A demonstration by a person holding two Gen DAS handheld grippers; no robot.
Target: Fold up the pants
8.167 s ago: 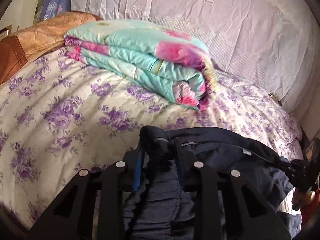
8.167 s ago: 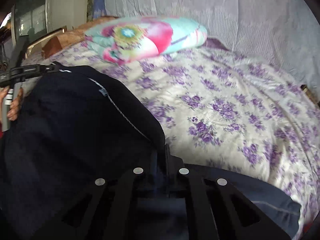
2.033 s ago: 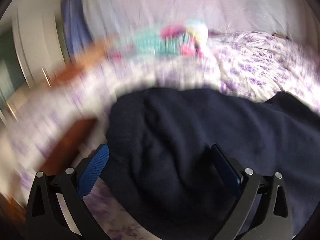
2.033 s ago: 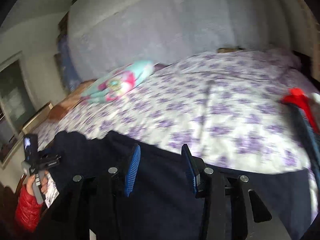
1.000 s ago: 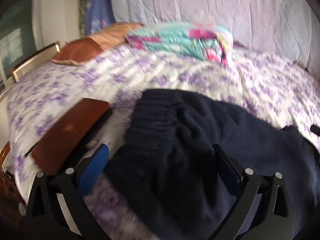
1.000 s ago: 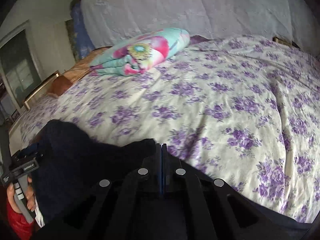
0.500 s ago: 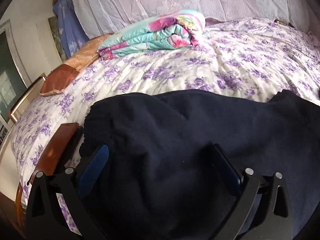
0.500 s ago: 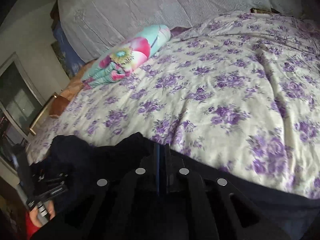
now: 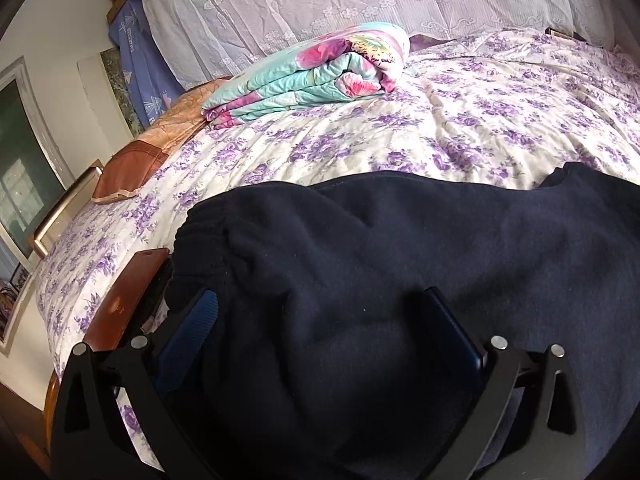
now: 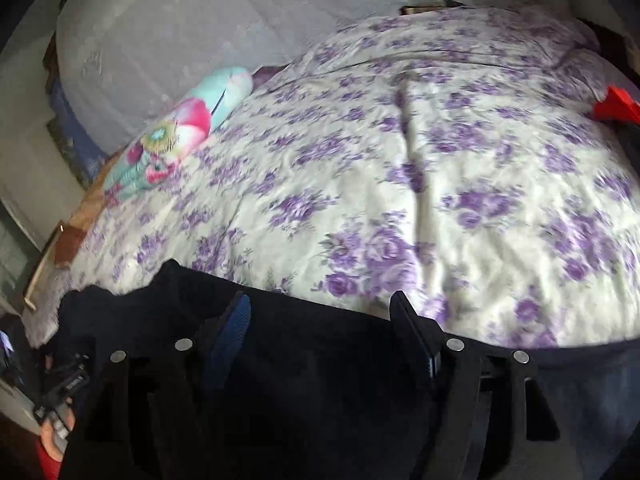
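Dark navy pants (image 9: 400, 260) lie spread along the near edge of the bed, their gathered waistband (image 9: 208, 240) at the left. My left gripper (image 9: 320, 320) is open over the pants, its blue pads wide apart, holding nothing. In the right wrist view the pants (image 10: 320, 360) fill the lower frame. My right gripper (image 10: 320, 320) is open above them, and the view is blurred. The left hand-held gripper (image 10: 60, 392) shows at the lower left of that view.
The bed has a white bedspread with purple flowers (image 9: 460, 132). A folded turquoise and pink quilt (image 9: 312, 76) and a brown pillow (image 9: 136, 164) lie at its far left. A brown wooden board (image 9: 124, 304) edges the bed by the waistband. Something red (image 10: 616, 106) shows at the right.
My right gripper, shut on the pants half a second ago, has opened and let go. My left gripper stays open over the pants. The pants lie flatter than earlier.
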